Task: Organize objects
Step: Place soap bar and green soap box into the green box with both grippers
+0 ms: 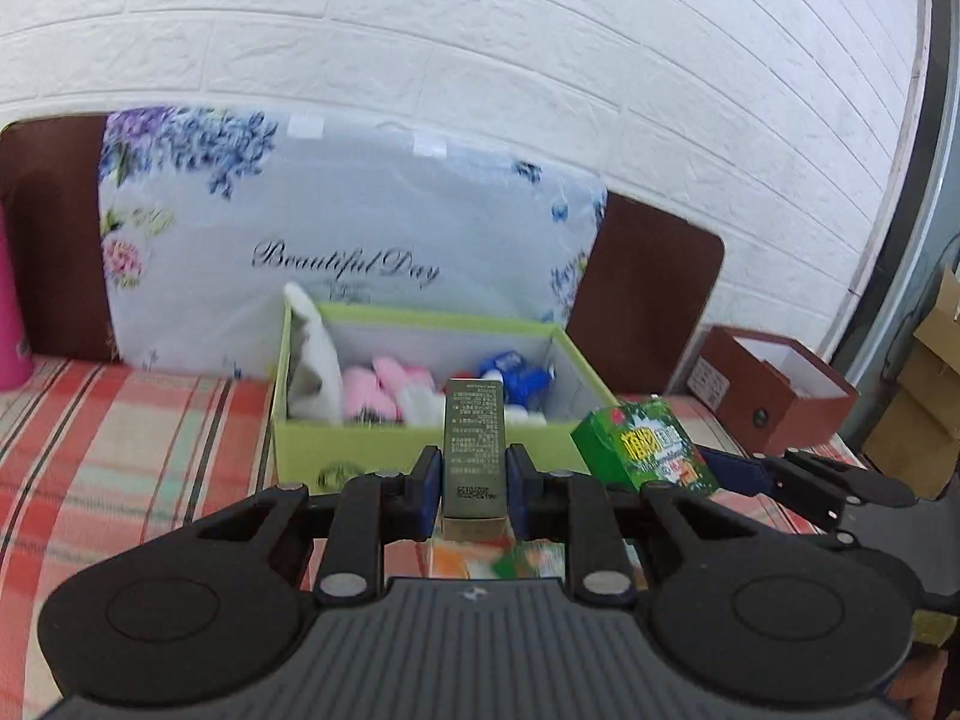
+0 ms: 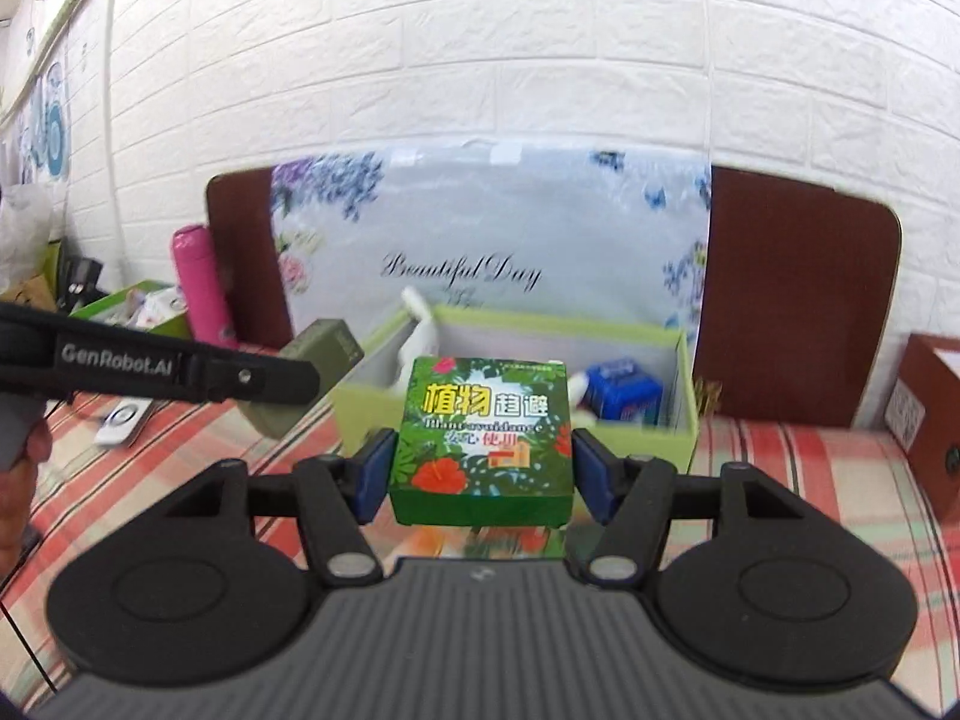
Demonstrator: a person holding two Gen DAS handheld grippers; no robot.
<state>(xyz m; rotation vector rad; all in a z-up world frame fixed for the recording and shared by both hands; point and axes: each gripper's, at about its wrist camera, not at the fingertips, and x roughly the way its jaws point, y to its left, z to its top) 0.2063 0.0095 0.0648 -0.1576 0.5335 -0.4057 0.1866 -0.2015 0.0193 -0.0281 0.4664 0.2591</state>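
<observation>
The slim olive carton (image 1: 473, 450) sits pinched between the narrowly set blue pads of the left gripper (image 1: 474, 483), and the green floral box (image 2: 483, 441) is clamped in the wider-spread right gripper (image 2: 483, 474), both held in the air just short of the lime-green storage box's (image 1: 360, 450) near wall on the plaid bed (image 1: 120, 450). I'd carry each clear over that wall before letting go, one at a time, aiming for the free gap. The box floor is mostly hidden; pink and blue items inside look blurred, possibly packets.
</observation>
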